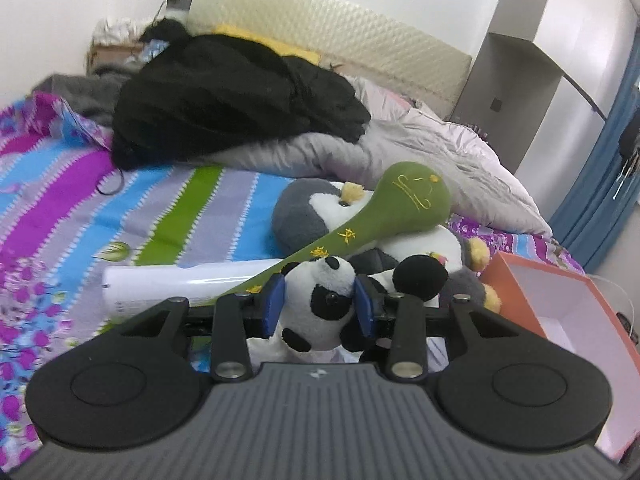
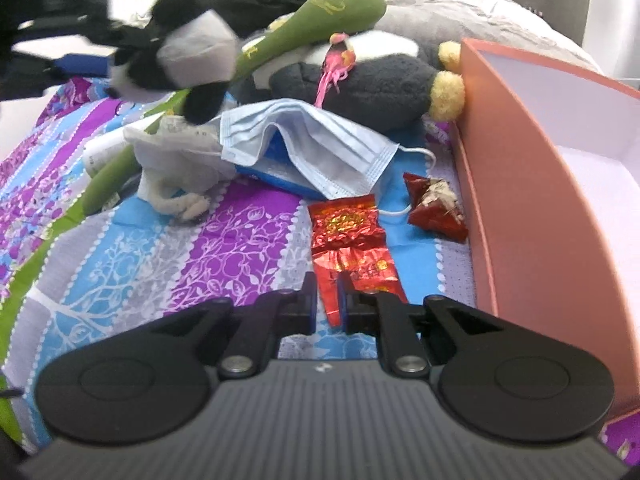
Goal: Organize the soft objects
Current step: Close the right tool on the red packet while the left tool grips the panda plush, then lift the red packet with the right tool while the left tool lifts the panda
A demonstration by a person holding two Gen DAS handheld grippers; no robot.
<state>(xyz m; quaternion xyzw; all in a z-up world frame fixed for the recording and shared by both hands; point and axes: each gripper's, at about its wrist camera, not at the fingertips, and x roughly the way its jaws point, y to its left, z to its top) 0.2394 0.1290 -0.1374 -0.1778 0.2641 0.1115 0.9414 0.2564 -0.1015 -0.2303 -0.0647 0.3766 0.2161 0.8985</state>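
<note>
My left gripper (image 1: 320,304) is shut on a small panda plush (image 1: 320,300) and holds it above the bed; the panda also shows blurred in the right wrist view (image 2: 188,56). Behind it lie a green plush mallet (image 1: 384,216) and a grey penguin plush (image 1: 304,212). In the right wrist view the mallet (image 2: 320,12) rests on a dark penguin plush (image 2: 368,80). My right gripper (image 2: 326,300) hovers low over the bedsheet with its jaws nearly closed and nothing between them, just above a red foil wrapper (image 2: 348,240).
A pink open box (image 2: 532,184) stands at the right, also in the left wrist view (image 1: 560,300). A blue face mask (image 2: 320,140), a white cloth (image 2: 176,160), a second red wrapper (image 2: 436,204) and a white tube (image 1: 192,280) lie on the sheet. Black clothing (image 1: 224,96) and a grey duvet (image 1: 420,148) lie behind.
</note>
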